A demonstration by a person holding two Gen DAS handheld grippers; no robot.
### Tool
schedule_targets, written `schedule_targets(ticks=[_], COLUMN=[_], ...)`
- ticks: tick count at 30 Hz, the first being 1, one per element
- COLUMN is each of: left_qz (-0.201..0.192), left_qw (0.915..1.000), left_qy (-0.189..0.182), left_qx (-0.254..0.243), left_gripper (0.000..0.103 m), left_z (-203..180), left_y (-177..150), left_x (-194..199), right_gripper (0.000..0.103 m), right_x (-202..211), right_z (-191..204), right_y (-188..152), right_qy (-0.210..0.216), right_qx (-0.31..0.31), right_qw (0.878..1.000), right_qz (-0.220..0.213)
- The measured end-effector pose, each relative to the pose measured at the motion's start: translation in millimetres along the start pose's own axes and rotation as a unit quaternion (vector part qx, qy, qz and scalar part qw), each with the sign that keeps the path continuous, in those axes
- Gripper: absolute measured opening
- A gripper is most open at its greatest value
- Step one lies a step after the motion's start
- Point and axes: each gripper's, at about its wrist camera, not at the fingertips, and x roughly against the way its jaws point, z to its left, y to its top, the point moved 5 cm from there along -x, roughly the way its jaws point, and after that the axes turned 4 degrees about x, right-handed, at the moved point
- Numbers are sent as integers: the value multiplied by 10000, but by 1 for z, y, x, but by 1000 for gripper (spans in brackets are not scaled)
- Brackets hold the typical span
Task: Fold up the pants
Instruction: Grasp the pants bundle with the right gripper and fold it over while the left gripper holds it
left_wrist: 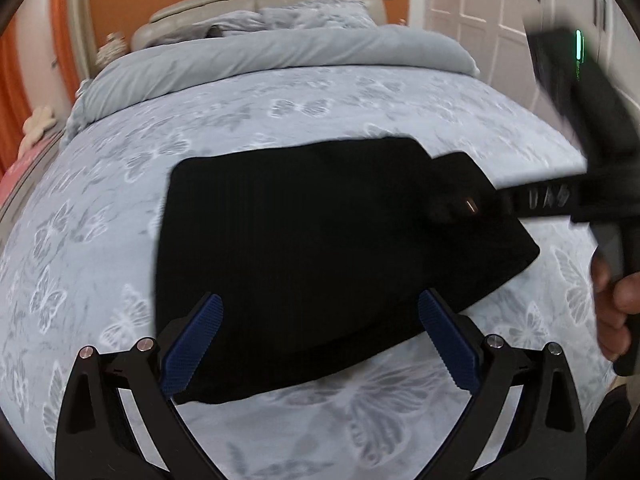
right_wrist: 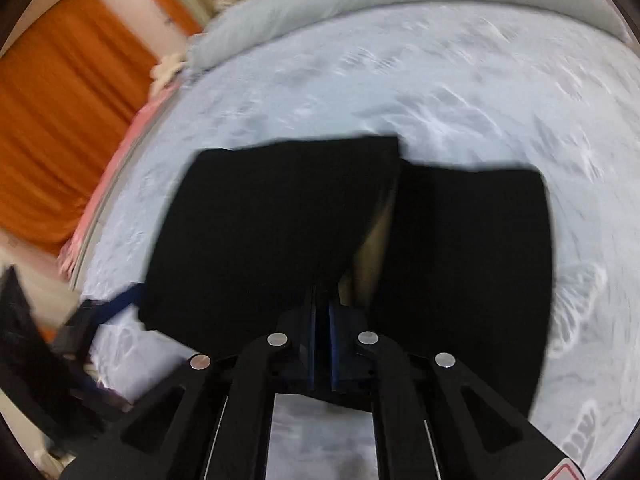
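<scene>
On the butterfly-print bed (left_wrist: 280, 96) lie black pants (left_wrist: 304, 248). Only the left view shows the hand (left_wrist: 616, 312) tilting the right gripper (right_wrist: 322, 308) downward (jaws pinching a lifted pants fold); left gripper (left_wrist: 320, 336) gapes empty.

The left gripper (left_wrist: 320, 340) hangs with jaws wide apart, while the right gripper's (right_wrist: 322, 320) jaws are pressed together.

No text could be read with certainty: pale embossed characters stood on the black arm of the right claw (left_wrist: 492, 200) in the left wrist view, too blurred to make out.
</scene>
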Motion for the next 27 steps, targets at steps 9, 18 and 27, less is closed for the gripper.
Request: schedule_targets(ticks=[9,18,27], left_qz=[77,-236,-281], left_qw=[9997,9964,9941], left_qy=[117,-71,-52], left_qx=[213,805,1046], left_gripper=[39,15,15], left_z=[6,42,59], left_y=[15,34,32], left_x=[-35,-12,0], right_gripper=[12,43,53], right_x=[2,15,-60], right_z=[17,-39,-1], right_y=[31,0,-3], right_qy=[670,-776,-917], right_qx=[-162,-76,704], right_qw=[9967,9968,9924], right_qz=[-426,-153,432])
